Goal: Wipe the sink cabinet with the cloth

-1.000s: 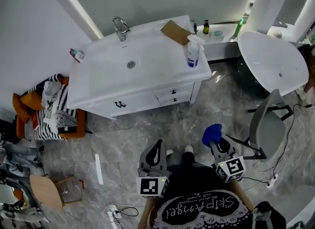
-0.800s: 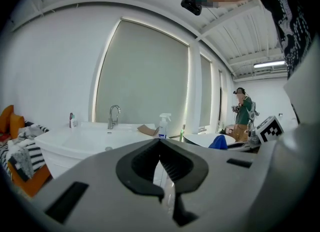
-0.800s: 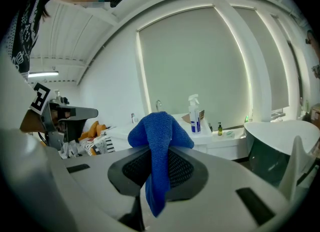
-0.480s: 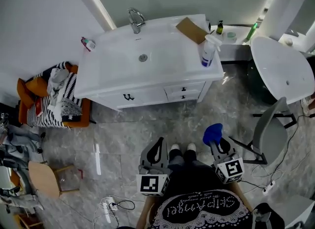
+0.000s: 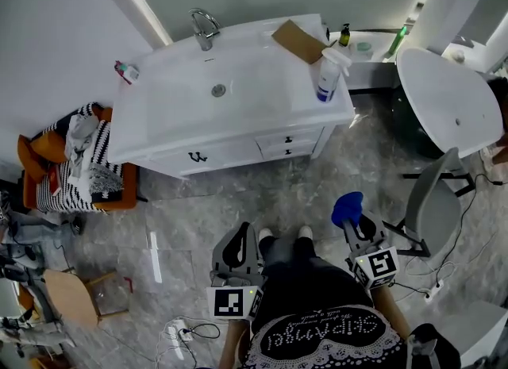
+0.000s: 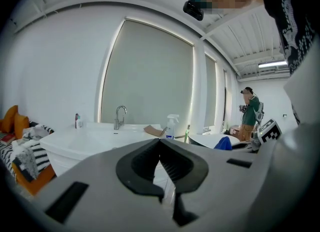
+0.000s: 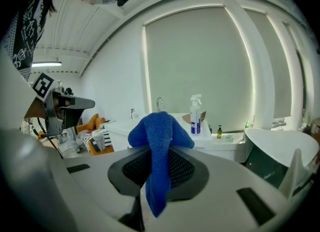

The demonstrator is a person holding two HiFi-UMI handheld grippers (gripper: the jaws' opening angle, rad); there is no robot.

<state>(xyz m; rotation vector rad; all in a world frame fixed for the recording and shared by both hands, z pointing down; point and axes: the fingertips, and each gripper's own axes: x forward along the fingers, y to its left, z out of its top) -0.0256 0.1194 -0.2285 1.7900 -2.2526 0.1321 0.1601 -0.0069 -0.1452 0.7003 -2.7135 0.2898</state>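
head view / left tool: left tool [image 5: 238, 238] held low at near centre-left, over the grey floor [image 5: 238, 201], touching nothing
head view / right tool: right tool [image 5: 350, 218] at near right, tip buried in the blue cloth [image 5: 347, 207]
head view / cloth: bunched at the tool tip, the bunch pointing far toward the sink cabinet [image 5: 230, 153], well apart from it
head view / cabinet: long axis left-right, drawers face near; faucet [image 5: 204, 26] at the far edge
head view / tabletop: tabletop [image 5: 262, 98] carries a spray bottle [image 5: 325, 78] at its right end and a cardboard piece [image 5: 299, 40] far right

left gripper view / tool: left tool [image 6: 160, 143] pressed together at the tips, nothing between the pads
left gripper view / scene: sink cabinet [image 6: 90, 141] ahead on the left with faucet [image 6: 120, 116] and spray bottle [image 6: 172, 126]; cloth [image 6: 222, 143] shows at right; a person [image 6: 248, 111] stands far right

right gripper view / tool: right tool [image 7: 159, 148] pinching the cloth [image 7: 157, 126] between both pads
right gripper view / cloth axis: runs along the jaws; the bunched end sticks out past the tips, the tail hangs down between the pads toward the camera
right gripper view / scene: sink cabinet [image 7: 130, 128] ahead beyond the cloth, not touching it; spray bottle [image 7: 195, 115] just right of the bunch, faucet [image 7: 160, 104] above it
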